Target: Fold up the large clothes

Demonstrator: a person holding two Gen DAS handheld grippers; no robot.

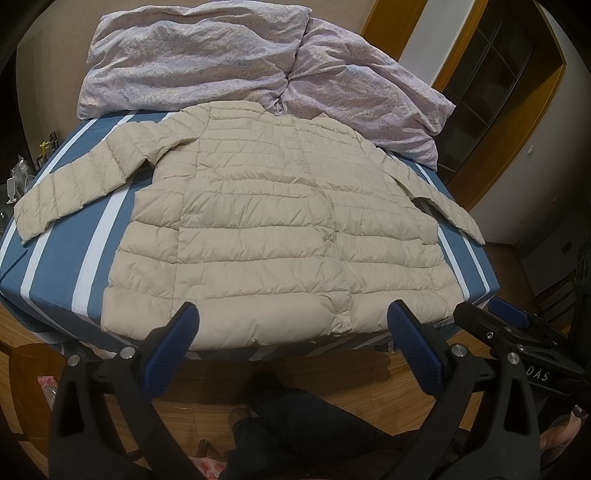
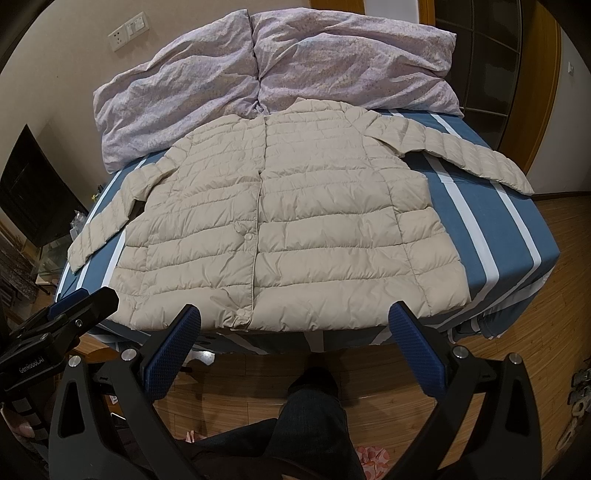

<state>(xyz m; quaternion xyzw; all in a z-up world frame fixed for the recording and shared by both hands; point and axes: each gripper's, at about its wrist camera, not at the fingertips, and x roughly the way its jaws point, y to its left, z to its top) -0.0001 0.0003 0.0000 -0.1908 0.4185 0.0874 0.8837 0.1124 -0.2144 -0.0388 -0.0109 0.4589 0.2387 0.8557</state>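
Jacket flat on bed.

Bed, blue sheet with white stripes. Beige puffer jacket flat across near half, front up, sleeves spread toward side edges. Crumpled lilac duvet at far edge.

A bed with a blue sheet striped in white fills the middle, and a rumpled lilac floral duvet is heaped at its 12 o'clock end. Wooden flooring shows at 3 to 6 o'clock, a wall socket plate at 11 o'clock. At 9 o'clock stands what may be a dark screen
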